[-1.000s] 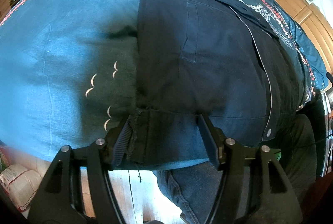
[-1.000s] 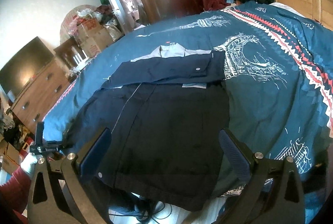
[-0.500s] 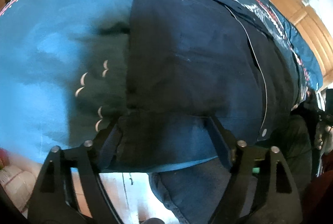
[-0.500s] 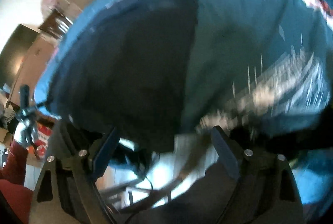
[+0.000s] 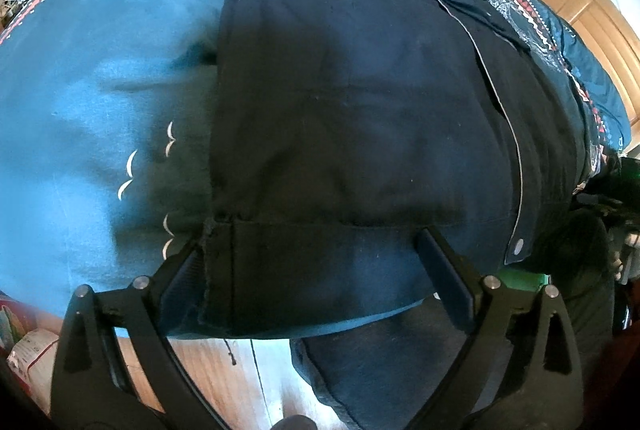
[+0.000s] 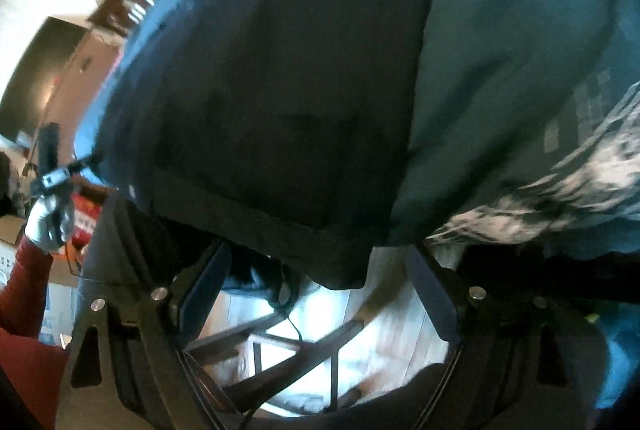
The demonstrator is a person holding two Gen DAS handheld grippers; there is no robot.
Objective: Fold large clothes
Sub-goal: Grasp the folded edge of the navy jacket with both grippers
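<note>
Blue bedding with white line drawings and a red-and-white zigzag border covers the bed [image 5: 88,42] I work on, and the dark navy shirt [image 5: 352,118] lies flat on it, its hem hanging just over the bed's near edge. Its top part is already folded down at the far end, away from that edge.

Both of my tongs stand wide and hold nothing. My left gripper [image 5: 312,266] straddles the hem at the shirt's left corner, one finger outside the side seam and the other on the cloth. My right gripper [image 6: 316,294] sits just below the overhanging right corner, which droops between its fingers; that view is blurred, so I cannot say whether a pad touches cloth.

I judge the shirt soft and limp, a bit weighty for its spread, with a stitched hem [image 5: 320,226] that is thicker and should grip well. I would pinch both hem corners, both layers together, so nothing slides apart when lifted.

Beyond the bed's far side stand wooden panels [image 5: 592,14]; below its near edge shows pale wood floor [image 5: 240,366]. My other hand [image 6: 50,218] shows left of the shirt in the right wrist view.
</note>
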